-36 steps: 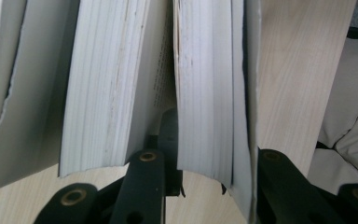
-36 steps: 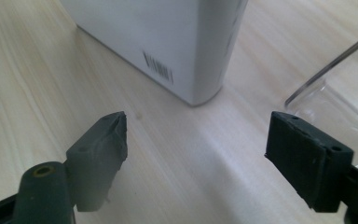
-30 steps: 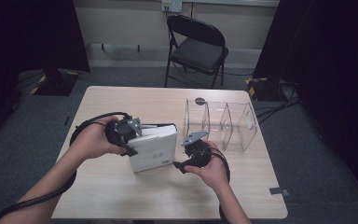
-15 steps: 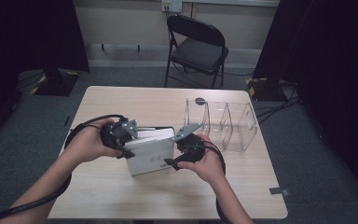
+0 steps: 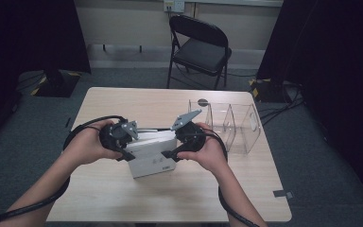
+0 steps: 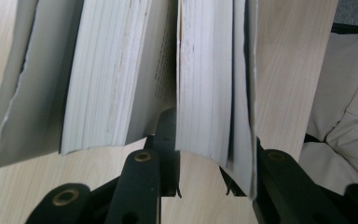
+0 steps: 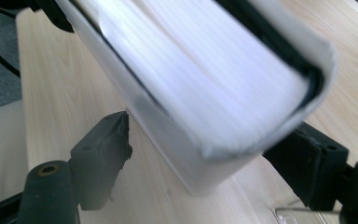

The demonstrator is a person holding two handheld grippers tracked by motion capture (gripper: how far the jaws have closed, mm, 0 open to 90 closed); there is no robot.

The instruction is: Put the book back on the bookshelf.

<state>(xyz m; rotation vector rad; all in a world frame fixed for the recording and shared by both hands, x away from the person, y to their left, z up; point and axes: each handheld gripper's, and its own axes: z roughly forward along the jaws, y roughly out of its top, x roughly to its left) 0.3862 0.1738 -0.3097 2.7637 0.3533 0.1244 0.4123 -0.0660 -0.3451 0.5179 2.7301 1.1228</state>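
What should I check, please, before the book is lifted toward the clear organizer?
1. Left gripper has a jaw on each side of part of the book's pages: ok; the pages fan open beside it.
2. Right gripper closed on the book: not ok; its jaws straddle the spine end with a gap at one pad.
3. Book closed and tidy: not ok; the cover and page block splay apart in the left gripper view.
4. Clear organizer upright on the table, beside the book: ok.
5. Which compartment will fit the book: cannot tell.
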